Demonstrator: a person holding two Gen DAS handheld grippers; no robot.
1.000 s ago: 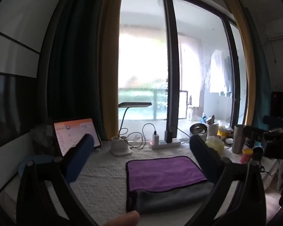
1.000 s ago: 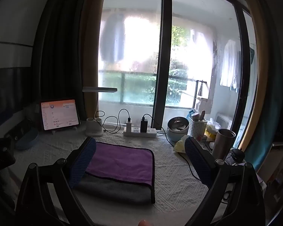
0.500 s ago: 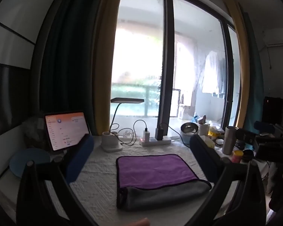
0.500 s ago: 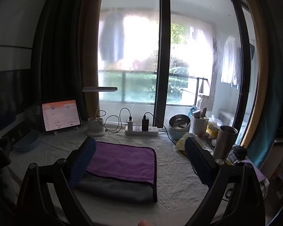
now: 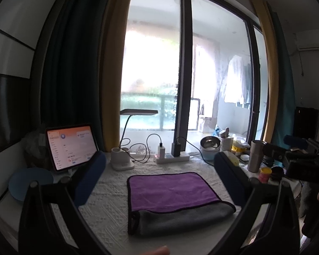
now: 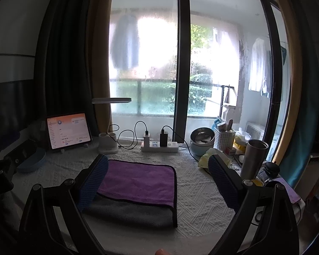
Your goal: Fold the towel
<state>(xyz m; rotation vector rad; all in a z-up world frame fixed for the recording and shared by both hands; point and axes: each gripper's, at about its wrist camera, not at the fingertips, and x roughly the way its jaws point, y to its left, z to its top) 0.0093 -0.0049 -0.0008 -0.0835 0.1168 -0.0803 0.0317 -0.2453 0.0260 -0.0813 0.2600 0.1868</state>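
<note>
The towel [image 5: 172, 193] lies folded flat on the white textured table cover, purple side up with its grey underlayer showing along the near edge. It also shows in the right wrist view [image 6: 138, 187]. My left gripper [image 5: 159, 176] is open and empty, held above and short of the towel. My right gripper [image 6: 157, 178] is open and empty too, its left finger [image 6: 93, 182] overlapping the towel's left edge in view, above it. The right gripper's body shows at the right in the left wrist view [image 5: 302, 159].
At the back stand a tablet [image 5: 71, 146], a desk lamp base [image 5: 122, 161], a power strip with chargers [image 5: 172, 156], a metal bowl [image 6: 202, 142], a white basket [image 6: 224, 138] and a steel tumbler [image 6: 253, 159]. A blue dish [image 5: 29, 182] sits left.
Both grippers have drawn back and risen a little from the towel, so more of the table shows. The towel has not moved.
</note>
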